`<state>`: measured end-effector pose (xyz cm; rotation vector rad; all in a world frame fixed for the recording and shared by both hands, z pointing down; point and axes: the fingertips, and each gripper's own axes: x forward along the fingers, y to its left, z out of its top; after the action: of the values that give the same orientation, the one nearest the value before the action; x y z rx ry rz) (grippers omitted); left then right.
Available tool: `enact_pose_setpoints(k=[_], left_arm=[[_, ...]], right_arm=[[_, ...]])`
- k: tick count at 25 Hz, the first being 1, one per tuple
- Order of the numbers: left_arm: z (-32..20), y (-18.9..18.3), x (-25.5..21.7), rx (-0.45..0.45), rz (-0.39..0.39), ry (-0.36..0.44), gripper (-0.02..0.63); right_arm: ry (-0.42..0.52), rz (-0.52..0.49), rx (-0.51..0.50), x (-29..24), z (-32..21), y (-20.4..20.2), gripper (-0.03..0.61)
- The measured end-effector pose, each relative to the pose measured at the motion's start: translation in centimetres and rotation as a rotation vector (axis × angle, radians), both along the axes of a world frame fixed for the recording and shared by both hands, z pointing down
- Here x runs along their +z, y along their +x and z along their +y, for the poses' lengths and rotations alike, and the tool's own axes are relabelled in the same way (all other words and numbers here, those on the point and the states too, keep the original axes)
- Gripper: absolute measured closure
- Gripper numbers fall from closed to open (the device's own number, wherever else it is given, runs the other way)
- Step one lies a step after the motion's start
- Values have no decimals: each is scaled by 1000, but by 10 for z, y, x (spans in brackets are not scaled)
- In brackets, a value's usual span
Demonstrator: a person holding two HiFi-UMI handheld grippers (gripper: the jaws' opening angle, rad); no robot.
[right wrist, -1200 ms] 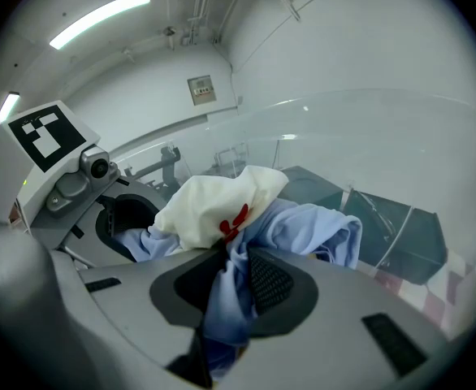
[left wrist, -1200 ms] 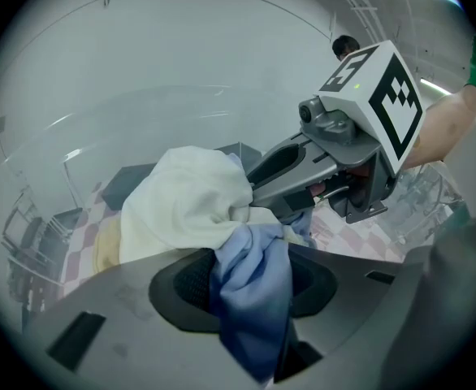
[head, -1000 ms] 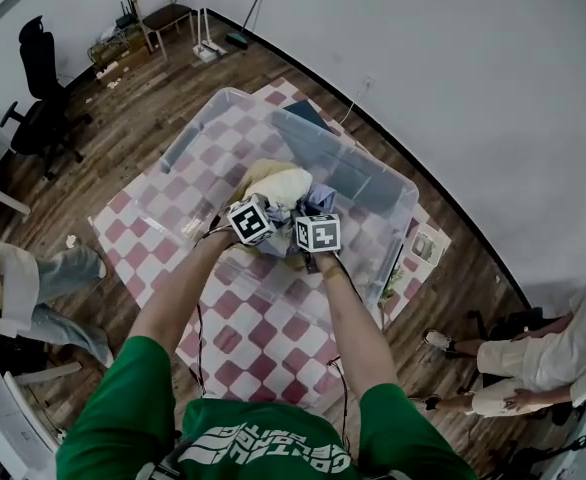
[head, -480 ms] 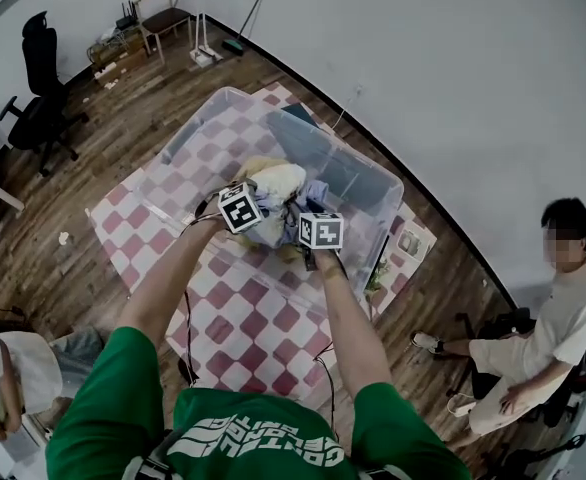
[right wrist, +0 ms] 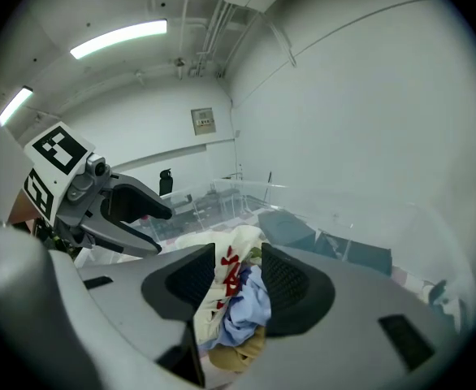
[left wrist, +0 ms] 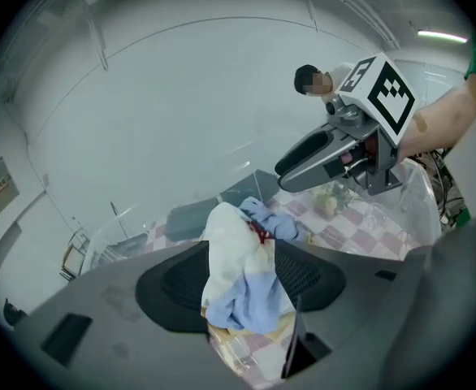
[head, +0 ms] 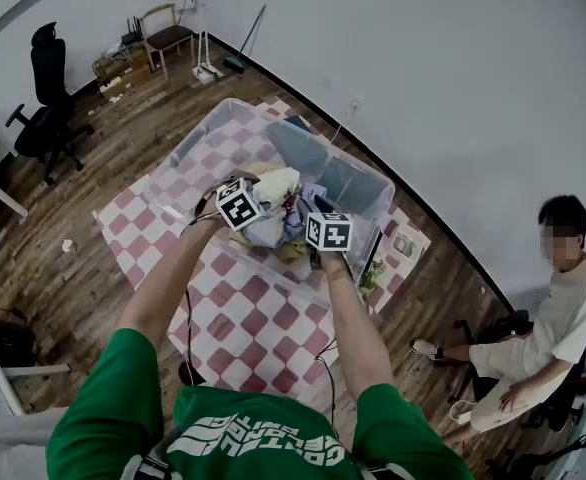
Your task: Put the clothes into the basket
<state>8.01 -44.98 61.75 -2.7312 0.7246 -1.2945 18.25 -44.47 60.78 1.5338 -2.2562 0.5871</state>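
- The clothes (head: 276,194), a bundle of cream, pale blue and tan cloth with red marks, sit at the near side of the basket (head: 365,186), a clear plastic bin.
- Left gripper (left wrist: 240,270): jaws parted, with the bundle standing in the gap and not visibly pinched.
- Right gripper (right wrist: 238,279): jaws likewise parted, with the same bundle bunched between them, just inside the basket's near rim.
- From the head view, the marker cubes cover both sets of jaws.
- The underside of the bundle is hidden, so I cannot tell whether it rests on the basket's bottom.
- The basket stands on a table (head: 263,313) with a red-and-white checked cover; a clear lid (head: 195,146) lies beside the basket on its left.
- The room has a dark wood floor (head: 93,183) and a white wall (head: 423,68) behind the basket.
- A person (head: 563,313) sits to the basket's right, and an office chair (head: 45,103) stands far to its left.
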Motion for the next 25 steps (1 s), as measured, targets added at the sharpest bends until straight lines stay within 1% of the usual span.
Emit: enact_pose_setpoints(k=[3, 6, 8, 9, 11, 15, 17, 20, 25], left_arm=[[4, 0, -29, -35, 64, 33, 365], [14, -2, -59, -77, 152, 55, 365], [21, -2, -78, -93, 207, 85, 373], [26, -3, -87, -99, 234, 103, 390], [37, -4, -102, -113, 285, 130, 427], [67, -12, -125, -138, 381, 156, 510], [83, -19, -133, -155, 435, 157, 560], [110, -27, -141, -170, 502, 146, 591], [153, -39, -141, -186, 578, 122, 609]], right_arm=[[38, -14, -4, -21, 8, -1, 410], [89, -18, -9, -46, 20, -3, 411], [124, -20, -19, -64, 31, -5, 414], [141, -20, -22, -72, 37, -6, 427], [175, -24, -23, -87, 51, -6, 473], [228, -43, -32, -112, 81, -8, 511], [248, -49, -37, -122, 98, -11, 534], [275, -53, -43, -133, 126, -15, 561], [284, -50, -52, -135, 169, -24, 569]])
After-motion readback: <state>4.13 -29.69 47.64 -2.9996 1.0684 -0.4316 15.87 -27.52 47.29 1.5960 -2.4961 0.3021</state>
